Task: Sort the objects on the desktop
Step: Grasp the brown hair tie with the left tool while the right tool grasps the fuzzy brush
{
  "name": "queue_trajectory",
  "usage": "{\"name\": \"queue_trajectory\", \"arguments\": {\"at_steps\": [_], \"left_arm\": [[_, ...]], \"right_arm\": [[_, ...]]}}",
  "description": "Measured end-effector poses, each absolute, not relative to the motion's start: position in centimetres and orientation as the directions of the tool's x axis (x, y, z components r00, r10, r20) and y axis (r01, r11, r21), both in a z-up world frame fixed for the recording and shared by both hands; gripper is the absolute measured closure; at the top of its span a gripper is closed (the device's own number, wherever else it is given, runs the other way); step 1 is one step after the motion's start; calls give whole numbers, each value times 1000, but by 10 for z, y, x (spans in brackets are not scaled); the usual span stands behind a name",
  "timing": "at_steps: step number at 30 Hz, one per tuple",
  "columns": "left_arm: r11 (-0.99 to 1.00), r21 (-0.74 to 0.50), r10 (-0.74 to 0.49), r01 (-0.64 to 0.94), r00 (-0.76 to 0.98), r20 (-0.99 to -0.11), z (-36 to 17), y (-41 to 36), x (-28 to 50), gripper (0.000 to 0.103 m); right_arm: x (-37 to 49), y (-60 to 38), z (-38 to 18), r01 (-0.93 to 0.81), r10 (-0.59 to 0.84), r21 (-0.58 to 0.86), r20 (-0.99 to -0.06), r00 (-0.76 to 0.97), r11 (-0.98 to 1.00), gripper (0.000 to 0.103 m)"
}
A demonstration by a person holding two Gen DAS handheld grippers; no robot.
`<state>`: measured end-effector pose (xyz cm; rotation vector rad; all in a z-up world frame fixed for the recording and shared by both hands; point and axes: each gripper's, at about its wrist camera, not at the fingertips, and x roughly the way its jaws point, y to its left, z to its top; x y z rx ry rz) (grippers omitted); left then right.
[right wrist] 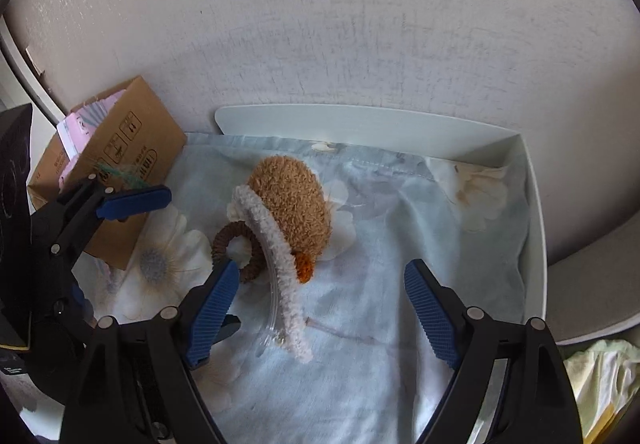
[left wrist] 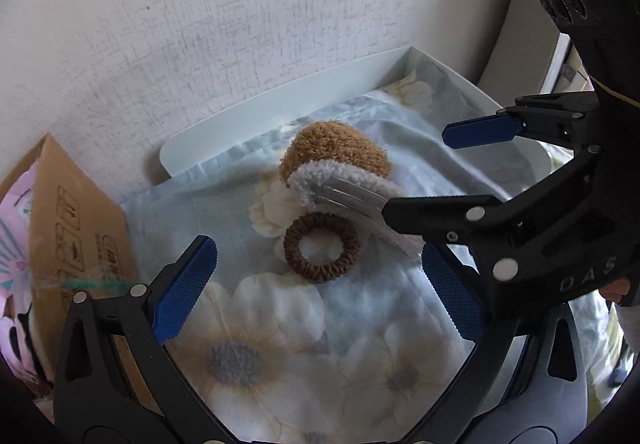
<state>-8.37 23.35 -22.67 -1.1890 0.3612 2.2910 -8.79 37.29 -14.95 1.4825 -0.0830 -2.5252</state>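
Left wrist view: the left gripper [left wrist: 320, 292] is standing spread and empty at the bottom of the frame. The brown hair tie [left wrist: 321, 247] is lying flat on the floral cloth [left wrist: 280, 344] just above the gap between its jaws, so this hand looks the nearer one for the ring. Above the ring are sitting the tan plush toy [left wrist: 336, 148] and the fuzzy white headband [left wrist: 340, 190], whose band is running toward the right edge, under the right gripper [left wrist: 436, 172] coming in from there, jaws apart.

Right wrist view: the right gripper [right wrist: 320, 308] is likewise spread, holding nothing. The headband [right wrist: 276, 264] is arcing from frame centre down between its blue fingers [right wrist: 212, 308], long axis roughly along the gripper's reach, nearer the left one; a clear inner strip is showing on it. The plush toy [right wrist: 292, 204] is touching it above, the hair tie [right wrist: 236, 248] left of it. The left gripper [right wrist: 132, 204] is entering at the left edge, before a cardboard box [right wrist: 124, 148]. All is lying within the white tray [right wrist: 536, 204].
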Motion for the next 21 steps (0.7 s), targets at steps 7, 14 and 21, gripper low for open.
{"name": "queue_trajectory", "arguments": {"at_steps": [7, 14, 21], "left_arm": [[-833, -23, 329, -552, -462, -824, -239, 234, -95, 2], [-829, -33, 339, -559, -454, -824, -242, 236, -99, 11], [-809, -30, 360, -587, -455, -814, -238, 238, -97, 45]], "right_arm": [[-108, 374, -159, 189, -268, 202, -850, -453, -961, 21], [-116, 366, -165, 250, -281, 185, -855, -435, -950, 44], [-114, 359, -163, 301, -289, 162, -845, -449, -940, 65]]}}
